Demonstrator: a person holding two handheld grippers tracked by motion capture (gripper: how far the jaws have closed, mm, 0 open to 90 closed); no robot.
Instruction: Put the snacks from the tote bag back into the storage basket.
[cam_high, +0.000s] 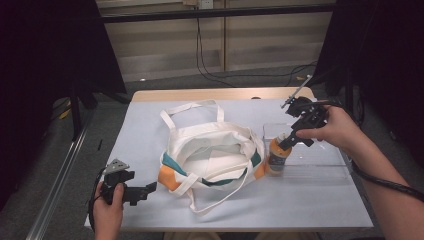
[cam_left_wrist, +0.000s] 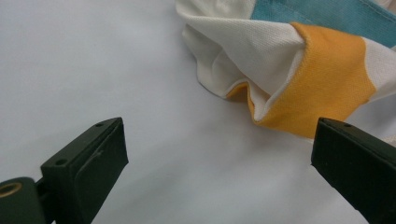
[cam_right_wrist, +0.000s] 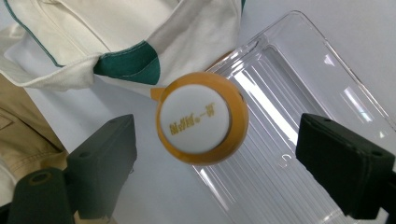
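White paper covers the table (cam_high: 150, 125), with dark stands at both sides and cables trailing along the floor behind. At the left, my left gripper (cam_high: 150, 189) rests low on the paper, jaws spread wide and holding nothing; in the left gripper view they point at an orange corner of the bag (cam_left_wrist: 322, 79) without touching it. In the middle lies the bag (cam_high: 210, 155), a cream tote with teal and orange patches, mouth gaping upward and straps splayed over the paper. Just right of it stands the bottle (cam_high: 278, 157) (orange, white cap), upright at the near left corner of the clear tray (cam_high: 320, 165) and beside the bag's rim. My right gripper (cam_high: 284, 141) hangs directly over the cap; in the right gripper view the jaws stand well apart on either side of the cap (cam_right_wrist: 201, 117), pads clear of it. I judge the bottle is set down and let go, not yet in the bag, so the packing remains if that is the aim.
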